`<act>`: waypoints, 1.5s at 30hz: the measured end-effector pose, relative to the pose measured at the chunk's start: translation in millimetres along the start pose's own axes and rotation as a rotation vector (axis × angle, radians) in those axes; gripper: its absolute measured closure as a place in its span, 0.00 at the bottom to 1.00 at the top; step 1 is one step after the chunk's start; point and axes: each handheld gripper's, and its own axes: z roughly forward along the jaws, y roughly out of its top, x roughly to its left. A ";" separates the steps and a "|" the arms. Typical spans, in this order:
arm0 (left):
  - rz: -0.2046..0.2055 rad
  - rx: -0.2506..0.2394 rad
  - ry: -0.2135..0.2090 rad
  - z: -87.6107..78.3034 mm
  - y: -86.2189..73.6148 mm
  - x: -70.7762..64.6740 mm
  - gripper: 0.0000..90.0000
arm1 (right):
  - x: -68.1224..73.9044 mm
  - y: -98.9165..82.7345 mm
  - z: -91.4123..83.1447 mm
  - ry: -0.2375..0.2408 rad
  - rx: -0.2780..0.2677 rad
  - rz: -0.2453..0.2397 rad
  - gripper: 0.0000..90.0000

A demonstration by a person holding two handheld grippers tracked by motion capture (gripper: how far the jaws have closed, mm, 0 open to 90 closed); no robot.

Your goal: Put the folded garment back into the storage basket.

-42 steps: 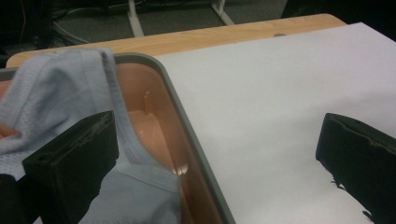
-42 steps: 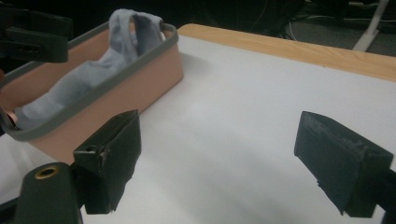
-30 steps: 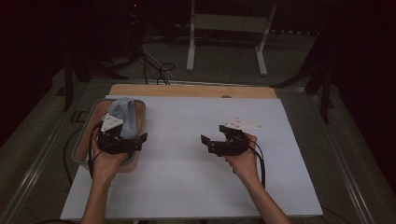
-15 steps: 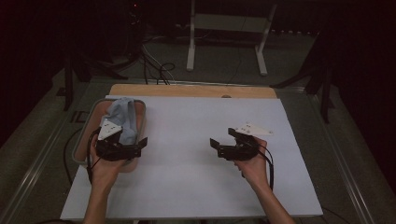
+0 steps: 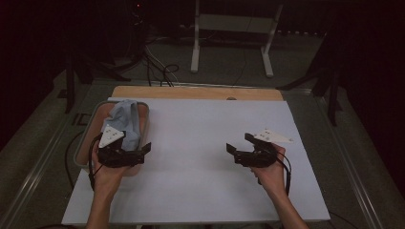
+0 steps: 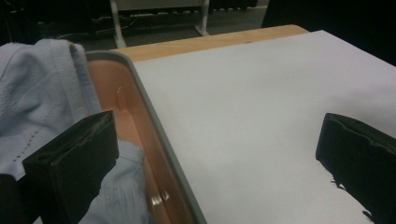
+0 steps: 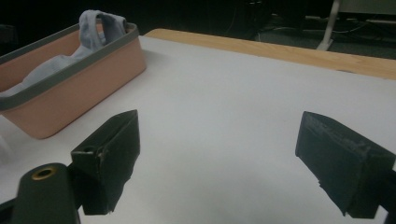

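White sheeting [image 5: 200,157] covers the table, with a strip of bare wood [image 5: 196,92] along the far edge and dark floor with cables beyond. At the table's left stands a pink bin [image 5: 85,143] with a grey rim; a light blue cloth [image 5: 125,119] lies inside it, its far end draped up over the bin's far rim.

Left gripper [image 5: 125,153] is held over the near part of the bin, jaws spread wide and grasping nothing. In the left gripper view one jaw sits above the cloth [image 6: 42,102] inside the bin [image 6: 140,121], the other over the sheeting; whether the jaw touches the cloth cannot be told.

Right gripper [image 5: 241,145] is held over the right half of the sheeting, well apart from the bin, jaws likewise wide apart and empty. Its own view shows the bin [image 7: 79,79] and cloth [image 7: 95,25] off to its left.
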 end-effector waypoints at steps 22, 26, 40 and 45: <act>-0.008 -0.042 -0.016 -10.2 -2.8 3.0 0.00 | -24.7 -15.8 -32.8 -0.034 -0.038 0.015 0.15; -0.011 -0.058 -0.025 -12.5 -2.4 3.3 0.00 | -28.6 -21.0 -38.2 -0.045 -0.044 0.018 0.15; -0.008 -0.063 -0.033 -15.0 -4.3 2.5 0.00 | -34.3 -30.4 -52.2 -0.064 -0.083 -0.003 0.14; -0.011 -0.061 -0.026 -15.1 -6.2 3.2 0.00 | -34.6 -31.0 -50.9 -0.062 -0.080 -0.009 0.14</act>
